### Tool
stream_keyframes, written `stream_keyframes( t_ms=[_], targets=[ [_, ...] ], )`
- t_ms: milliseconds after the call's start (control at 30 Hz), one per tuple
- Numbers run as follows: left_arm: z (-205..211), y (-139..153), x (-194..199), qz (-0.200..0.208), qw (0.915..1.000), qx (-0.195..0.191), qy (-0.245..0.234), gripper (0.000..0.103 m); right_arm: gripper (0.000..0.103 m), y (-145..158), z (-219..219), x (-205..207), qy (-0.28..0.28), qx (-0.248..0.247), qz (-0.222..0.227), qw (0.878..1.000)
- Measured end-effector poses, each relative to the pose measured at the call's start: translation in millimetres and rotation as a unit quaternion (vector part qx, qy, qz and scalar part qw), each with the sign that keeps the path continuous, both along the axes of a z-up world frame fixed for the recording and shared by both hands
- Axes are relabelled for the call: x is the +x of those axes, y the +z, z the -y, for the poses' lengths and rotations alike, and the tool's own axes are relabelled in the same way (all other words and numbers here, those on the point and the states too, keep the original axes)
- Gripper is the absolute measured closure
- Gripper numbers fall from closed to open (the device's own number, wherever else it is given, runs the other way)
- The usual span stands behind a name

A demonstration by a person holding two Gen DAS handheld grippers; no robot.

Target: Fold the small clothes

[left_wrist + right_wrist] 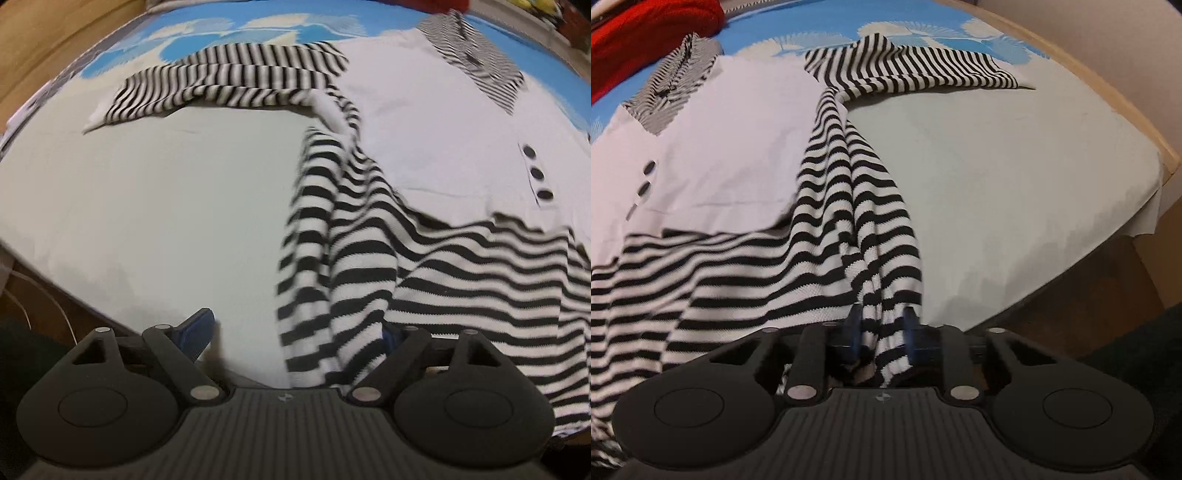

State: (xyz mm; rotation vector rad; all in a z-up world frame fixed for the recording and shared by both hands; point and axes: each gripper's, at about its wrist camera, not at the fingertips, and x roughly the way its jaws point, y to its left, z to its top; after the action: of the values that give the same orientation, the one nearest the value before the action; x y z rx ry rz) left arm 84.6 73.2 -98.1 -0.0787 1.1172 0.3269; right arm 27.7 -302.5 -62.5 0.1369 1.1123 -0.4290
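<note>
The left tool [295, 334] stands wide, its right finger hidden behind a striped fold of the sweater [424, 155]. The right tool [881, 328] pinches a bunched striped hem. The sweater lies on a pale cloth [997, 177] covering the bed, one sleeve [916, 66] toward 12 o'clock. A red garment [646, 33] is cut off at 10 o'clock.

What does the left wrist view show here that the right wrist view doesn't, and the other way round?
Only the left wrist view shows the left gripper, open, and a white cable. Only the right wrist view shows the right gripper shut on the striped top and a red garment. Both show the top's white front panel, black buttons, outstretched sleeve, white sheet and blue patterned cloth.
</note>
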Motion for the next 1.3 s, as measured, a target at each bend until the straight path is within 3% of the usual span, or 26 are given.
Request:
stream_keyframes(
  t_ms=[133,300,400,500,533,600,700,800,933,1200,1300],
  targets=[
    [3.3,23.0,-5.6,0.034,0.9992,0.011,-0.017,0.014,0.082,6.7,-7.7,-1.7,0.009,-0.025,0.000,1.000],
    [20.6,47.4,-8.2,0.099,0.9918,-0.022,-0.077,0.014,0.068,36.9,-20.3,-5.4,0.027,-0.033,0.102,0.994],
    [22.0,33.0,-1.2,0.063,0.9932,-0.061,-0.077,0.014,0.060,33.5,-26.3,1.7,0.052,-0.016,0.101,0.993],
    [17.3,0.1,6.6,-0.033,0.9958,-0.070,-0.048,0.015,0.057,-1.9,-24.3,16.2,0.054,0.009,-0.012,0.998],
    [15.3,-2.7,6.4,-0.041,0.9966,-0.060,-0.039,0.015,0.057,-6.1,-24.3,14.5,0.052,0.003,-0.019,0.998],
    [15.3,7.6,5.3,-0.018,0.9980,-0.048,-0.036,0.015,0.057,4.2,-27.9,13.0,0.048,-0.014,0.007,0.999],
    [23.4,35.6,3.2,0.048,0.9969,-0.021,-0.059,0.014,0.057,33.6,-37.2,9.4,0.072,-0.035,0.088,0.993],
    [34.4,59.9,-0.2,0.111,0.9908,0.000,-0.077,0.014,0.053,64.2,-39.8,5.4,0.089,-0.039,0.168,0.981],
    [35.0,90.1,-6.8,0.174,0.9819,-0.002,-0.074,0.014,0.040,92.4,-38.3,-4.6,0.081,-0.029,0.242,0.966],
    [24.9,198.8,16.6,0.271,0.9589,-0.024,-0.080,0.012,0.035,156.3,-37.3,0.0,0.112,-0.022,0.301,0.947],
    [14.8,220.4,40.1,0.284,0.9533,-0.029,-0.098,0.012,0.032,178.7,-38.7,11.3,0.142,-0.020,0.304,0.942]
  ],
)
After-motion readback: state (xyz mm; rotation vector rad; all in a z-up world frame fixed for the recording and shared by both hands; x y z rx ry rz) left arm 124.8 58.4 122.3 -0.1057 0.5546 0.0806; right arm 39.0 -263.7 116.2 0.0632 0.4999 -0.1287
